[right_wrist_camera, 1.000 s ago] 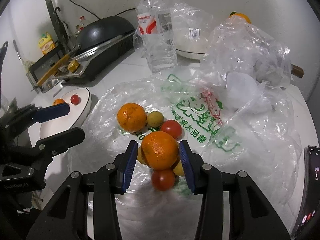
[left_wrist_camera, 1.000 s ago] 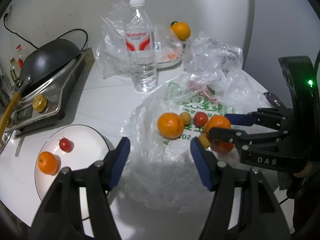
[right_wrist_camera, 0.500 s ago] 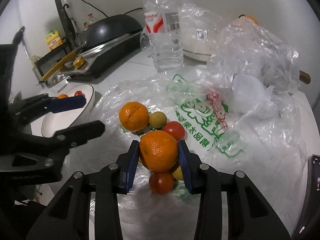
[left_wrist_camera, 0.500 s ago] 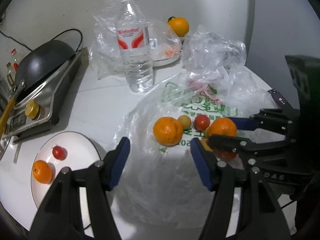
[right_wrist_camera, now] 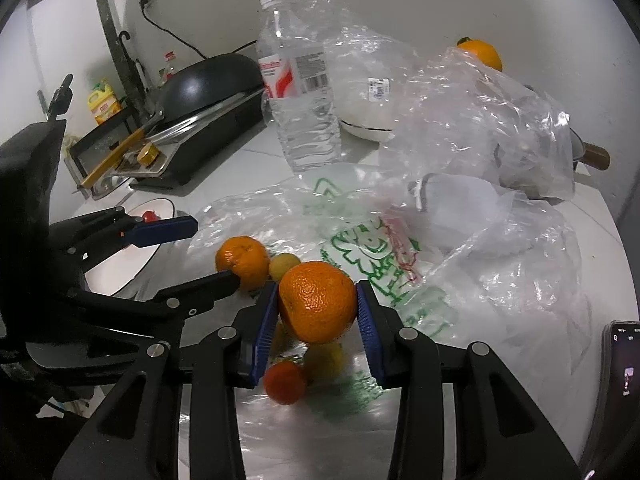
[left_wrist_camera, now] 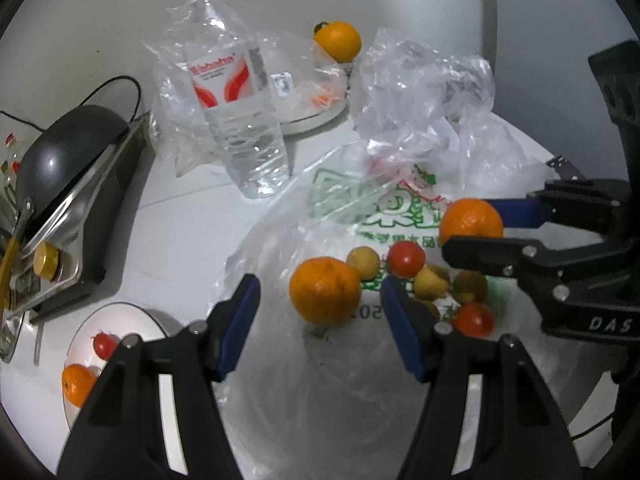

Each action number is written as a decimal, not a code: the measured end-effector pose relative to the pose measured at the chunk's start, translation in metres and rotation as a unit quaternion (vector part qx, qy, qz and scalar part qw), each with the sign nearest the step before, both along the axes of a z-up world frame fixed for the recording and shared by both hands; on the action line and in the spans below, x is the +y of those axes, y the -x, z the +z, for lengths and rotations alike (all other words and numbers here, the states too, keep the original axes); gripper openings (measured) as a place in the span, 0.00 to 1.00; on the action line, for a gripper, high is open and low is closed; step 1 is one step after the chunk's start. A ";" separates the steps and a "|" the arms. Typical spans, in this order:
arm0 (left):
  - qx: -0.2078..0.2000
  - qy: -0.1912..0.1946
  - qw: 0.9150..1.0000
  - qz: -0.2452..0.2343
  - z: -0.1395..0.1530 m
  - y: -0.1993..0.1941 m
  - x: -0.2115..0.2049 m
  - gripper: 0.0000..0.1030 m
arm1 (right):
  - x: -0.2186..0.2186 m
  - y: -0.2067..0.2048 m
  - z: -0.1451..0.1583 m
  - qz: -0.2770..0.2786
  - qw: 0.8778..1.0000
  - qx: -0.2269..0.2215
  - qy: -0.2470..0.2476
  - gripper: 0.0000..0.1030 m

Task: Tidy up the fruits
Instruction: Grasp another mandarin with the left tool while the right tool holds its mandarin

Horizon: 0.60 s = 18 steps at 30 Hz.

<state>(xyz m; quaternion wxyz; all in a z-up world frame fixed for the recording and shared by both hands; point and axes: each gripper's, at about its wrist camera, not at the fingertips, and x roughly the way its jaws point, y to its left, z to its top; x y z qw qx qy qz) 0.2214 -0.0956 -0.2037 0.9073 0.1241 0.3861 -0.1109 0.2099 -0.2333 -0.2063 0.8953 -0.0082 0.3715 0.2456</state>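
My right gripper (right_wrist_camera: 318,312) is shut on an orange (right_wrist_camera: 317,301) and holds it above the fruit pile; the held orange also shows in the left wrist view (left_wrist_camera: 471,217). My left gripper (left_wrist_camera: 320,312) is open, its fingers on either side of a second orange (left_wrist_camera: 325,289) lying on the clear plastic bag (left_wrist_camera: 360,208). Small yellow fruits (left_wrist_camera: 363,262) and red tomatoes (left_wrist_camera: 406,258) lie beside it. A white plate (left_wrist_camera: 120,320) at the lower left holds a tomato (left_wrist_camera: 105,345) and a small orange (left_wrist_camera: 78,385).
A water bottle (left_wrist_camera: 236,92) stands behind the bag. A black pan on a cooker (left_wrist_camera: 60,160) is at the left. A bagged bowl (left_wrist_camera: 312,96) with an orange (left_wrist_camera: 338,40) behind it and crumpled plastic (left_wrist_camera: 424,88) are at the back. A phone (right_wrist_camera: 620,392) lies at the right.
My right gripper has closed on the orange and lifted it off the pile. My left gripper has moved forward and right, so the second orange now lies between its fingers.
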 end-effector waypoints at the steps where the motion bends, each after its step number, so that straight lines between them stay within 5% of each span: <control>1: 0.002 -0.003 1.000 -0.001 -0.002 -0.002 -0.001 0.62 | -0.001 -0.001 0.000 -0.001 1.000 0.000 0.000 0.40; 15: 0.008 -0.032 0.999 -0.012 -0.022 -0.017 -0.005 0.61 | -0.001 -0.009 -0.005 -0.004 1.000 0.008 0.001 0.40; 18: 0.011 -0.027 0.999 -0.016 -0.023 -0.017 -0.003 0.52 | 0.000 -0.010 -0.005 -0.003 1.000 0.007 0.004 0.40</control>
